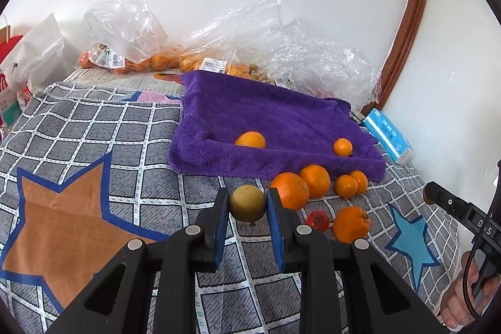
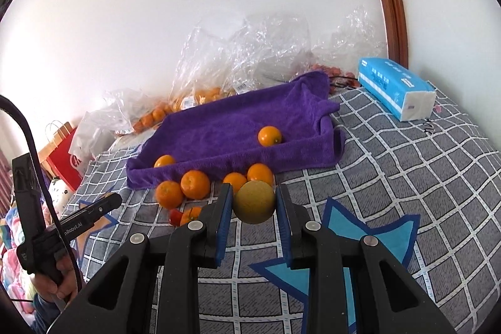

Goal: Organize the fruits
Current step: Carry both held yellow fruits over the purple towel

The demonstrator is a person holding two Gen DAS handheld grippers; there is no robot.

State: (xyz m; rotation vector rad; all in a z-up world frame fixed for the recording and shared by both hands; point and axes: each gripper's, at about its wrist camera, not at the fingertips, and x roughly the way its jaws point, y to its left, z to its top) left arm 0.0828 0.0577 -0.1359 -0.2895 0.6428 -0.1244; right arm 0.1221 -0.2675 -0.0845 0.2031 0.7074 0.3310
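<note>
Both grippers gripping a fruit each, near the purple towel.

Left gripper (image 1: 247, 198) is clamping a yellow-green fruit (image 1: 247, 204) between its blue pads, low over the checked cloth (image 1: 94, 127). Just right of it, loose oranges (image 1: 316, 180) and a small red fruit (image 1: 317, 219) are lying along the near edge of the purple towel (image 1: 266, 111); two oranges (image 1: 250, 140) are sitting on the towel. Right gripper (image 2: 254, 196) is pinching a yellow fruit (image 2: 254, 204) in front of that cluster. Blue tissue pack (image 2: 394, 86) is lying far right.

Checked star-print bedspread (image 2: 422, 177) carries purple towel (image 2: 225, 130), loose oranges (image 2: 195, 184), tissue pack (image 2: 394, 86).
</note>
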